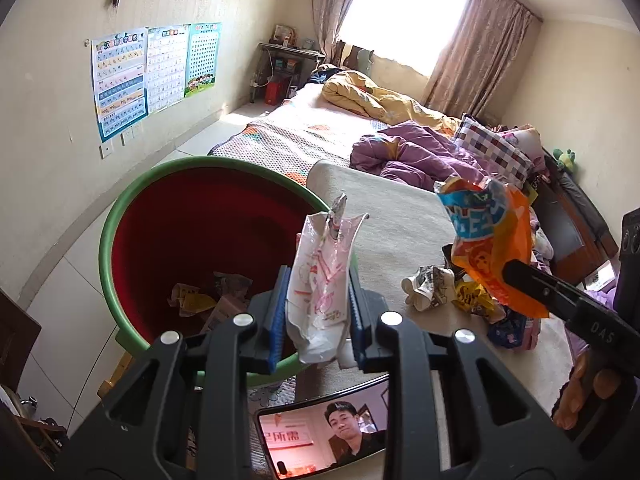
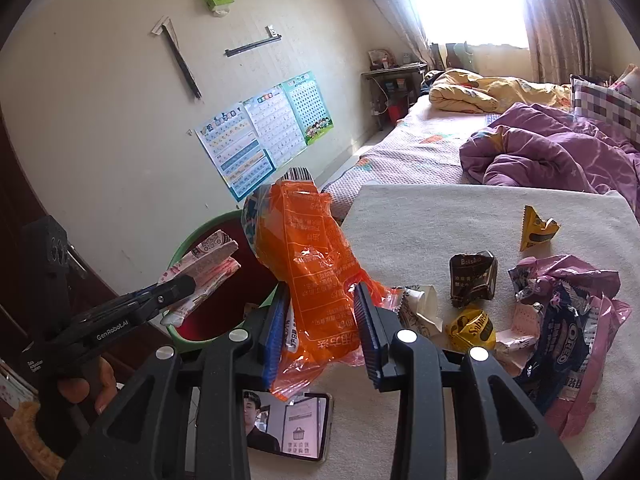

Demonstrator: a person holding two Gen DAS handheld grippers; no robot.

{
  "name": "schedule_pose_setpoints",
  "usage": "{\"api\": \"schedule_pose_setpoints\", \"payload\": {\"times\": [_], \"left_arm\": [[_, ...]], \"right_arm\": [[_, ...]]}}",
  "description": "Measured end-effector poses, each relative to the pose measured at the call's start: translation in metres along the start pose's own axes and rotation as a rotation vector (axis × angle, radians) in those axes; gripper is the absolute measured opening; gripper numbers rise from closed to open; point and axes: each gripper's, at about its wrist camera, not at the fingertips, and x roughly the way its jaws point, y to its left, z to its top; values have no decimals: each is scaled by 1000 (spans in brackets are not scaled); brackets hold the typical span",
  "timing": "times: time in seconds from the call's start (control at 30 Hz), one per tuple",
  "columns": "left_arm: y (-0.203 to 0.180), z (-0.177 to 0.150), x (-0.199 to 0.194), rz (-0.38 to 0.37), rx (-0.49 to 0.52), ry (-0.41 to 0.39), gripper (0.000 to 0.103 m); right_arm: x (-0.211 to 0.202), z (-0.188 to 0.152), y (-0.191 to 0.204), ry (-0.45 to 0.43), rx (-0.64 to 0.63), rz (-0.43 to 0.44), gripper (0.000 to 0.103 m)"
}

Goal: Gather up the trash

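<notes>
My left gripper [image 1: 318, 300] is shut on a white and pink wrapper [image 1: 320, 280] and holds it over the near rim of a red basin with a green rim [image 1: 120, 208]; crumpled wrappers [image 1: 200, 300] lie inside it. My right gripper [image 2: 322, 320] is shut on an orange snack bag [image 2: 316, 272], raised above the beige mat [image 2: 440, 216]. The bag also shows in the left wrist view [image 1: 492, 248], as does the white wrapper in the right wrist view [image 2: 200, 276]. Several wrappers remain on the mat: an Oreo pack [image 2: 560, 344], a yellow wrapper [image 2: 474, 328], a brown one [image 2: 472, 280], a crumpled paper cup [image 2: 420, 308].
A phone [image 2: 288, 424] playing video lies at the mat's near edge. Behind the mat is a bed with a purple quilt [image 2: 552, 152], a yellow quilt [image 2: 480, 92] and a checked pillow [image 2: 608, 108]. Posters [image 2: 260, 136] hang on the left wall.
</notes>
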Motion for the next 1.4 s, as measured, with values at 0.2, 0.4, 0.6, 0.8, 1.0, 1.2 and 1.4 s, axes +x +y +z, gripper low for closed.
{"api": "schedule_pose_setpoints", "payload": {"times": [0.2,0.4,0.6,0.8,1.0,1.2,1.4], "left_arm": [[10,1,-4,9,4,-8,25],[18,3,-5,28,15,-13,25],[30,5,-4,38,9,-9,25],[46,7,-1,66,3,-1,25],[60,9,5,83,-1,10,25],[69,10,9,94,6,13,25],[74,12,13,97,7,20,25]], "right_arm": [[4,-1,6,-1,-1,-1,33],[13,-1,20,4,-7,2,33],[30,1,34,19,-16,21,33],[46,4,47,28,-23,42,33],[59,4,57,44,-30,50,33],[70,8,62,56,-40,51,33],[83,14,68,72,-49,69,33]]}}
